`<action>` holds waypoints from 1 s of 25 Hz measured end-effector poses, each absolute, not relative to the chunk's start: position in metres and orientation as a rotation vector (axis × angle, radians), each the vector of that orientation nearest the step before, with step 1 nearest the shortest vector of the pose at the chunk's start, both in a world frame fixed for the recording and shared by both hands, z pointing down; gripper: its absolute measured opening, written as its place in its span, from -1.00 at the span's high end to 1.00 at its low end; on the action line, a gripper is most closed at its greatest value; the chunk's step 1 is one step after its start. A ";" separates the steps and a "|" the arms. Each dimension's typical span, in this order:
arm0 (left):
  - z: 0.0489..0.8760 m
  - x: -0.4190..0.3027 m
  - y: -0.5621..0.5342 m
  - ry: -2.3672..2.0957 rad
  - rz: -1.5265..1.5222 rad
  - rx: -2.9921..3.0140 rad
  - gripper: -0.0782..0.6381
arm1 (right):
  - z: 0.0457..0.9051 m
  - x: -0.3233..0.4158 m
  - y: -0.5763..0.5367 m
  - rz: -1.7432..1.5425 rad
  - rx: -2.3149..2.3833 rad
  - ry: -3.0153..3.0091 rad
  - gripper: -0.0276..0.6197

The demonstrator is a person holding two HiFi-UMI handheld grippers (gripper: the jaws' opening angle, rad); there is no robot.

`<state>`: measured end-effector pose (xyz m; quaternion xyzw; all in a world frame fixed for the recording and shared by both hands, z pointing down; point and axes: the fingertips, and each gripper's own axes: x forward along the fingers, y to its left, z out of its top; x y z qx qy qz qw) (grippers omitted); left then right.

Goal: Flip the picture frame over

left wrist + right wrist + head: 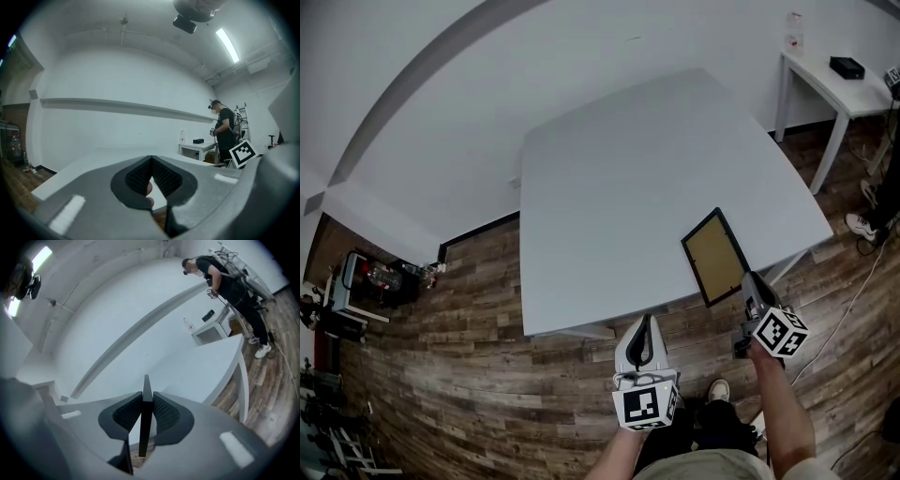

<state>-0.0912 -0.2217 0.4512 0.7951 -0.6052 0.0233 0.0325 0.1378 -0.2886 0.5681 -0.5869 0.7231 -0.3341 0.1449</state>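
The picture frame (715,255) has a black border and a tan panel facing up. It lies at the near right edge of the white table (609,178), its near end sticking out over the edge. My right gripper (748,283) is shut on that near end. In the right gripper view the frame (146,423) shows edge-on as a thin black strip, clamped between the ribbed pads of the right gripper (146,399). My left gripper (647,326) hangs just off the table's front edge, shut with nothing in it. Its left gripper view shows the tips (151,161) meeting.
A small white side table (825,89) at the far right carries a black box (847,67) and a bottle (793,33). A person (226,131) stands beside it. Equipment (370,279) sits on the wooden floor at the left. My own shoe (718,390) is below the grippers.
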 end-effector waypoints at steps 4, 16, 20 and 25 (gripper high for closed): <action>0.450 -0.090 -0.221 -1.862 0.064 2.454 0.78 | 0.550 0.133 -0.289 -0.800 -1.792 2.226 0.62; 0.446 -0.095 -0.220 -1.870 0.050 2.449 0.78 | 0.522 0.103 -0.283 -0.209 -2.098 2.599 0.62; 0.449 -0.095 -0.220 -1.871 0.057 2.448 0.78 | 0.521 0.091 -0.281 -0.036 -2.132 2.701 0.62; 0.450 -0.096 -0.222 -1.880 0.063 2.436 0.78 | 0.523 0.080 -0.277 0.198 -2.164 2.812 0.62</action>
